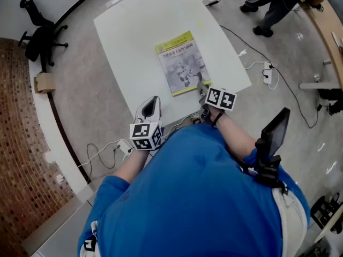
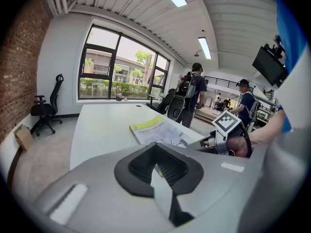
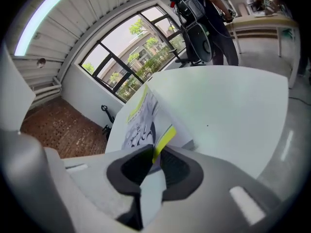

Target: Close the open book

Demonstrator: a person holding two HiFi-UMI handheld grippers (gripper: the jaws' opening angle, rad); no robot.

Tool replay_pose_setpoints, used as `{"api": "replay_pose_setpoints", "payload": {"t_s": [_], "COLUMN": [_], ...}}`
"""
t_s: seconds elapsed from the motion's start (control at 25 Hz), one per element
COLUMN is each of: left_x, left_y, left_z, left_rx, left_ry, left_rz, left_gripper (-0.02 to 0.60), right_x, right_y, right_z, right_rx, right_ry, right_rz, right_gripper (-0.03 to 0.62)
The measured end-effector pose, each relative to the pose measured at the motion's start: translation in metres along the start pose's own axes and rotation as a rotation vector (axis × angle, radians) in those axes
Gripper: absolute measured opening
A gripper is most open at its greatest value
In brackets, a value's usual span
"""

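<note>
At the near edge of the white table, I see my right gripper with its jaws only narrowly apart, the near corner of the book lying between the dark pads without being visibly pinched. My left gripper hangs off the table's edge, jaws together on nothing. The book lies flat and closed on the smooth tabletop, a thin rectangular paperback with a glossy grey cover and a yellow band.
</note>
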State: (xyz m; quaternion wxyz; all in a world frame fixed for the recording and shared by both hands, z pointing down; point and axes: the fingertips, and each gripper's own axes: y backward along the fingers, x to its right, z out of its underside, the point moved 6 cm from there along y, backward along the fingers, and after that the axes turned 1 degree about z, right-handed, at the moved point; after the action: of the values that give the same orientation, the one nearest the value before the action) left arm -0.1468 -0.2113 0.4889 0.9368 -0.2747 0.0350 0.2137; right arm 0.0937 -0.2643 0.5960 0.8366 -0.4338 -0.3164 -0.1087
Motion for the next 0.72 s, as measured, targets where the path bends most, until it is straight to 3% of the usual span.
{"api": "replay_pose_setpoints", "payload": {"t_s": [0.12, 0.32, 0.44, 0.56, 0.72], "left_x": [0.002, 0.004, 0.005, 0.006, 0.015], "left_y": [0.0, 0.003, 0.008, 0.02, 0.047], "left_z": [-0.002, -0.003, -0.003, -0.003, -0.001], "left_rx": [0.007, 0.018, 0.032, 0.063, 0.13], "left_ry": [-0.001, -0.003, -0.005, -0.009, -0.063], "left_rz": [0.009, 0.01, 0.004, -0.024, -0.071], "left_gripper": [0.006, 0.006, 0.006, 0.006, 0.006], "right_x": [0.004, 0.02, 0.018, 0.002, -0.042], "right_y": [0.008, 0.02, 0.03, 0.044, 0.074], "right_z": [-0.002, -0.003, -0.004, -0.003, 0.006], "right_rx": [0.007, 0.004, 0.012, 0.054, 0.171], "right_ry": [-0.01, 0.019, 0.066, 0.179, 0.495], "right_rz": [0.021, 0.125, 0.119, 0.091, 0.047], "right_gripper": [0.049, 0.049, 0.049, 0.049, 0.049]}}
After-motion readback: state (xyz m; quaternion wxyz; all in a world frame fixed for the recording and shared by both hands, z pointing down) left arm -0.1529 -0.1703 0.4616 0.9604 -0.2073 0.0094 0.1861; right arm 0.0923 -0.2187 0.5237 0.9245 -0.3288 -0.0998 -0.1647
